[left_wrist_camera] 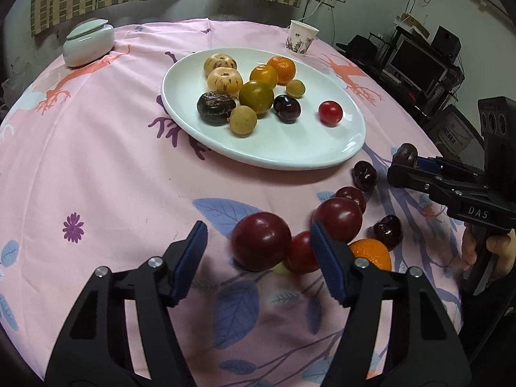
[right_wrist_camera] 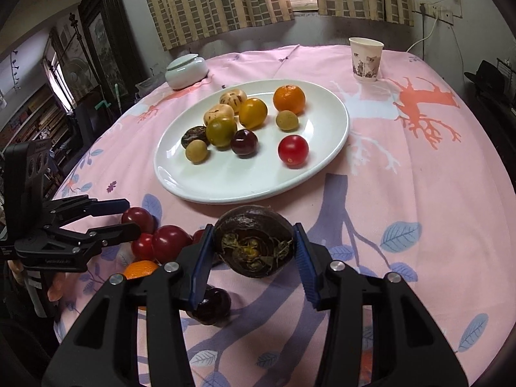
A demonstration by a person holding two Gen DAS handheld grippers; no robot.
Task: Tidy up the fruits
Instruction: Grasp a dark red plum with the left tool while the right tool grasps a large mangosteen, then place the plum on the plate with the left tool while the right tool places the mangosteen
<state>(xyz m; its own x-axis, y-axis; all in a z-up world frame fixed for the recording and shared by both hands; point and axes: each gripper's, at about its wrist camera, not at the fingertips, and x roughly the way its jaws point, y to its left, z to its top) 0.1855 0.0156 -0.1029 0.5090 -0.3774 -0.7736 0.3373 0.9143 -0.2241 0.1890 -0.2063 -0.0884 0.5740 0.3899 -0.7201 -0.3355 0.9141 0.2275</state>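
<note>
Right gripper (right_wrist_camera: 253,251): jaws clamped on a dark purple-brown fruit (right_wrist_camera: 254,242), blue pads pressed against its left and right sides. The fruit is held clear of the pink tablecloth (right_wrist_camera: 419,193), its dried, yellowish-green stem end facing the camera. Beneath the left finger a dark cherry-like fruit (right_wrist_camera: 211,306) lies on the cloth.

Left gripper (left_wrist_camera: 258,258): jaws partly apart, straddling a large dark-red plum (left_wrist_camera: 261,242). Pads do not press on it; the left pad stands clear of the fruit, while the right pad sits just in front of a small red tomato (left_wrist_camera: 301,253). Whether that pad touches the tomato cannot be told.

Loose fruits on the cloth by the left gripper: a second red plum (left_wrist_camera: 338,219), an orange (left_wrist_camera: 371,253) and several dark cherry-like fruits (left_wrist_camera: 364,175).

Container: white oval plate (right_wrist_camera: 322,174) mid-table. It holds two pale speckled fruits, one dark speckled fruit, one orange mandarin (right_wrist_camera: 289,98), one yellow-orange fruit, one olive-green fruit, two small tan round fruits, one dark cherry (right_wrist_camera: 244,142) and one red tomato (right_wrist_camera: 292,150) set apart from the cluster.

Beyond the plate: a lidded pale-green jar (right_wrist_camera: 186,71) and a paper cup (right_wrist_camera: 366,59), both upright, contents not visible.
</note>
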